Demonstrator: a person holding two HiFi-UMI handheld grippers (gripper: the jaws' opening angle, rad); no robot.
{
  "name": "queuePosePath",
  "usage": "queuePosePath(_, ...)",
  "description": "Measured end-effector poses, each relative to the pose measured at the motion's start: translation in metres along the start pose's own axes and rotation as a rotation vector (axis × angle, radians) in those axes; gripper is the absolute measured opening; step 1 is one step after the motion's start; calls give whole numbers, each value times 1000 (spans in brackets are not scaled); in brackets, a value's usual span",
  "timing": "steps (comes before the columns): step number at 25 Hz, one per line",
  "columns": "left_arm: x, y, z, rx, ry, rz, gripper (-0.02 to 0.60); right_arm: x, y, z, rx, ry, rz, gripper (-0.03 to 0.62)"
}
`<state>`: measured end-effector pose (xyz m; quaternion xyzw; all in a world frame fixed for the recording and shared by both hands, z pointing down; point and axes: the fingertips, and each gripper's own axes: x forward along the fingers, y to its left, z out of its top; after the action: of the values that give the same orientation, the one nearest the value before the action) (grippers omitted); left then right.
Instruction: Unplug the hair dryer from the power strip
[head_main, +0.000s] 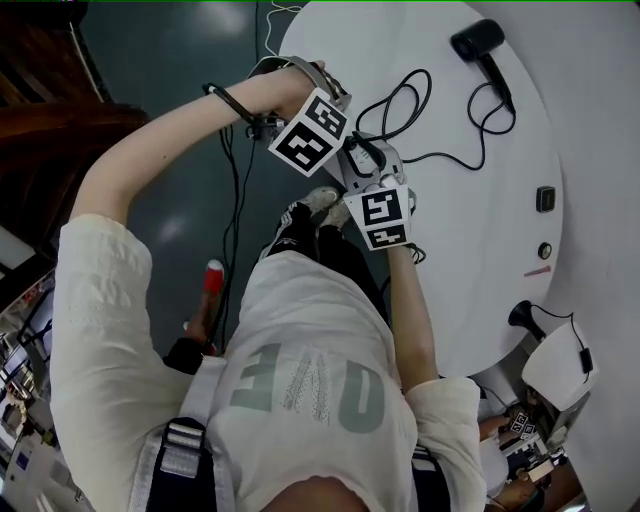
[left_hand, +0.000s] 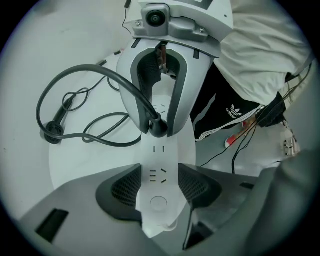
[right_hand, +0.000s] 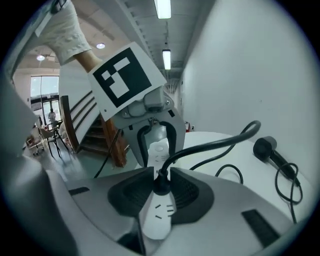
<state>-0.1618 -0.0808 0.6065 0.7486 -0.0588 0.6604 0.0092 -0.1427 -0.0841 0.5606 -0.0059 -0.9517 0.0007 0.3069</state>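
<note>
Hair dryer (head_main: 482, 45): black, lying on its side near the far edge of the round white surface (head_main: 470, 250), handle pointing inward. Its black cord (head_main: 440, 155) runs in loose loops across the surface towards the near left edge.

Plug (right_hand: 161, 182): black, upright, seated in a socket of the power strip (left_hand: 160, 150), with the right claw (right_hand: 161, 187) closed against its sides.

Power strip: white, long and flat, lying at the near left edge of the surface. A round button and two vacant socket groups show at the end clamped between the jaws of the left claw (left_hand: 159, 185).
</note>
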Motion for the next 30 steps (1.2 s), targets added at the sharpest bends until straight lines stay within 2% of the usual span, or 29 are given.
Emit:
queuePosePath(4, -1, 0, 0, 2, 13, -10, 238, -4, 1, 4, -25, -33, 16, 78)
queuePosePath(8, 0, 0, 1, 0, 10, 5, 238, -6, 2, 6, -30, -47, -5, 61)
queuePosePath(15, 3, 4, 5, -35, 45, 15, 238, -11, -7, 7, 46, -48, 6, 52)
queuePosePath(20, 9, 4, 12, -19, 58, 15, 238, -18, -5, -2, -47, -40, -29, 51)
queuePosePath(24, 11, 7, 12, -35, 33, 28, 238, -19, -10, -1, 18, -49, -17, 46)
queuePosePath(28, 11, 8, 14, -43, 35, 30, 238, -19, -11, -5, 3, -19, 23, 44)
queuePosePath(29, 12, 9, 17, -48, 33, 29, 238, -24, -15, -2, 33, -37, 25, 44)
queuePosePath(30, 12, 11, 20, -51, 25, 30, 238, -36, -23, 10, 85, -98, 13, 43)
